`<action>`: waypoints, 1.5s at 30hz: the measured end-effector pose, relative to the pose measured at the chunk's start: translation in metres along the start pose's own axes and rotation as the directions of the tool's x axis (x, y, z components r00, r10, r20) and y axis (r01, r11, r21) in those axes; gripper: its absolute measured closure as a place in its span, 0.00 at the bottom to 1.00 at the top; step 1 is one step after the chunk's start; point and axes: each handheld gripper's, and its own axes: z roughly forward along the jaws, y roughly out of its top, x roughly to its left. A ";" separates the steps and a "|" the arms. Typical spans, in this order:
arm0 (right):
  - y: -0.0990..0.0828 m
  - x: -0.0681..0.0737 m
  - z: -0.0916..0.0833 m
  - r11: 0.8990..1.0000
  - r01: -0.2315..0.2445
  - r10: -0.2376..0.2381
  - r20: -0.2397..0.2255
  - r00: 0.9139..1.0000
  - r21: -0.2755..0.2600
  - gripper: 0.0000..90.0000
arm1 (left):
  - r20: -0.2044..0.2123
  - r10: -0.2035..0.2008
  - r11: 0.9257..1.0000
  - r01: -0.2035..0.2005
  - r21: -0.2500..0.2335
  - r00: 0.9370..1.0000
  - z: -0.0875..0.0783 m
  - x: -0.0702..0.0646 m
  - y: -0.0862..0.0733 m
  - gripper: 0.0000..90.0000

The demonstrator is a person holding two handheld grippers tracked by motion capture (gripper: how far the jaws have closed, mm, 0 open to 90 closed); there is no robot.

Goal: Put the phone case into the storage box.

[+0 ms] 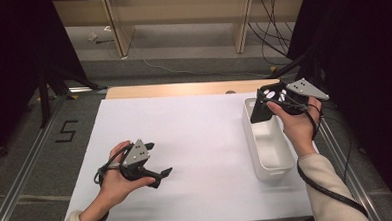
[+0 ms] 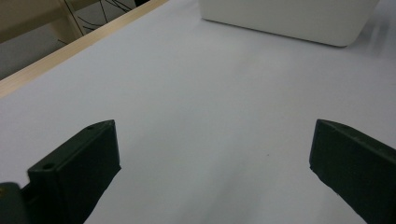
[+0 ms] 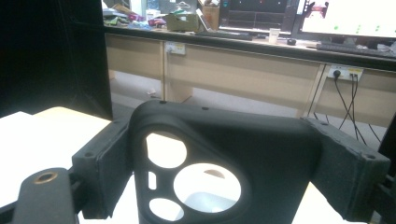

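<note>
A black phone case [image 1: 266, 101] with round camera cut-outs is clamped in my right gripper [image 1: 278, 99], held above the far end of a white bin [image 1: 258, 143]. In the right gripper view the phone case [image 3: 261, 163] spans the gap between both pads [image 3: 109, 172], its cut-outs showing the bin below. My left gripper [image 1: 158, 162] rests low over the white table sheet [image 1: 195, 140] at the near left, jaws wide apart. In the left gripper view my left gripper [image 2: 212, 163] has bare sheet between its fingers [image 2: 88, 163], and the white bin [image 2: 289, 18] lies farther off.
The white sheet covers a wooden table whose bare edge [image 1: 183, 88] shows at the far side. Metal rails [image 1: 21, 168] run along both flanks. Beyond the table stand wooden desk legs [image 1: 120, 28] and loose cables [image 1: 270, 22] on the floor.
</note>
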 end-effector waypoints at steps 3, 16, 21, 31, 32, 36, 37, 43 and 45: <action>0.000 0.000 0.001 1.000 0.002 -0.002 0.002 1.000 0.002 0.18 | 0.000 -0.001 1.000 0.001 -0.001 1.000 0.000 0.000 0.000 0.01; -0.001 -0.002 0.008 1.000 0.005 -0.005 0.006 1.000 0.009 0.18 | 0.000 -0.003 1.000 0.003 0.000 1.000 0.000 0.000 0.000 0.01; -0.001 -0.003 0.011 1.000 0.004 -0.004 0.010 1.000 0.010 0.18 | 0.001 -0.003 1.000 0.003 -0.001 1.000 0.000 0.000 0.000 0.01; -0.001 -0.004 0.014 1.000 0.003 -0.004 0.015 1.000 0.010 0.18 | 0.000 -0.002 1.000 0.002 0.000 1.000 0.000 0.000 0.000 0.01; -0.001 -0.004 0.015 1.000 0.004 -0.004 0.016 1.000 0.008 0.18 | 0.000 -0.002 1.000 0.002 0.000 1.000 0.000 0.000 0.000 0.01; 0.000 -0.005 0.015 1.000 0.003 -0.003 0.016 1.000 0.008 0.18 | 0.000 -0.003 1.000 0.003 0.000 1.000 0.000 0.000 0.000 0.01; 0.000 -0.005 0.015 1.000 0.004 -0.004 0.017 1.000 0.008 0.18 | 0.000 -0.003 1.000 0.003 0.000 1.000 0.000 0.000 0.000 0.01; 0.001 -0.006 0.017 1.000 0.003 -0.003 0.019 1.000 0.006 0.18 | 0.000 -0.002 1.000 0.002 0.001 1.000 0.000 0.001 0.000 0.01; 0.001 -0.006 0.018 1.000 0.004 -0.004 0.021 1.000 0.006 0.18 | 0.000 -0.002 1.000 0.002 0.001 1.000 0.000 0.001 0.000 0.01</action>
